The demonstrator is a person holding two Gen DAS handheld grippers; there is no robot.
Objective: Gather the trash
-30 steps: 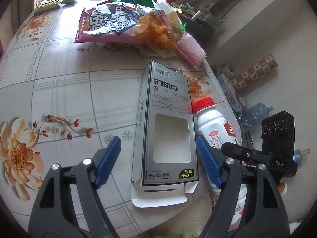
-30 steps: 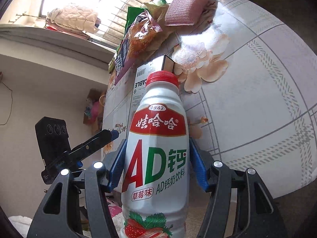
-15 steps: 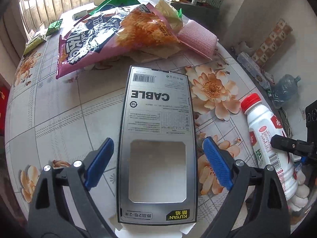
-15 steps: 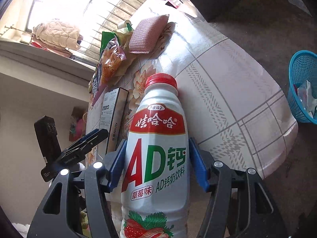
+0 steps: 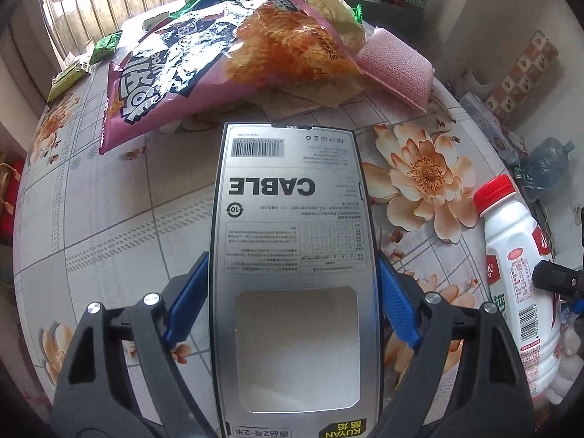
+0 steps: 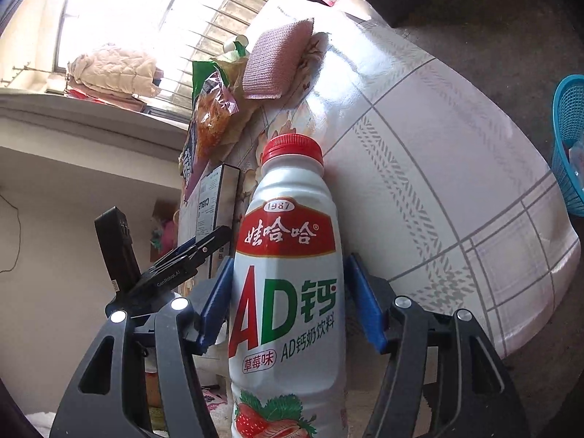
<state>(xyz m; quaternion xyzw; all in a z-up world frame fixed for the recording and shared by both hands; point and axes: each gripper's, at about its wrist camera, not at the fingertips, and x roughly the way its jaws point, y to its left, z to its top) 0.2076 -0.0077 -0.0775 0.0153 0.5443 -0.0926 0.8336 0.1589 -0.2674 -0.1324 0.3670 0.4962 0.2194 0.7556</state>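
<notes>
1. The cable box (image 5: 292, 255) is being gripped by the left gripper (image 5: 292, 303); both blue pads (image 5: 186, 306) are pressed against its long side edges, near the end with the cut-out window.
2. The box's long axis is being held along the fingers, pointing away from the camera. The barcode end is directed toward the snack bag (image 5: 226, 54); the "KUYAN" end is nearest the camera.
3. The box is being seen over the floral table (image 5: 109, 219); whether it is resting on the surface or lifted cannot be told.
4. The milk bottle (image 6: 288, 292) is being clamped by the right gripper (image 6: 288, 303), with the pads (image 6: 365, 310) closed on the label zone at mid-body.
5. The bottle's long axis is being kept in line with the fingers, red cap (image 6: 292, 149) forward, strawberry print toward the camera.
6. From the left wrist view, the bottle (image 5: 518, 284) is being held to the right of the box, off the table edge, cap pointing away.
7. A pink sponge (image 5: 394, 69) is lying beyond the box, touching the snack bag.
8. A blue basket (image 6: 569, 146) is standing on the floor, well apart from the box.
</notes>
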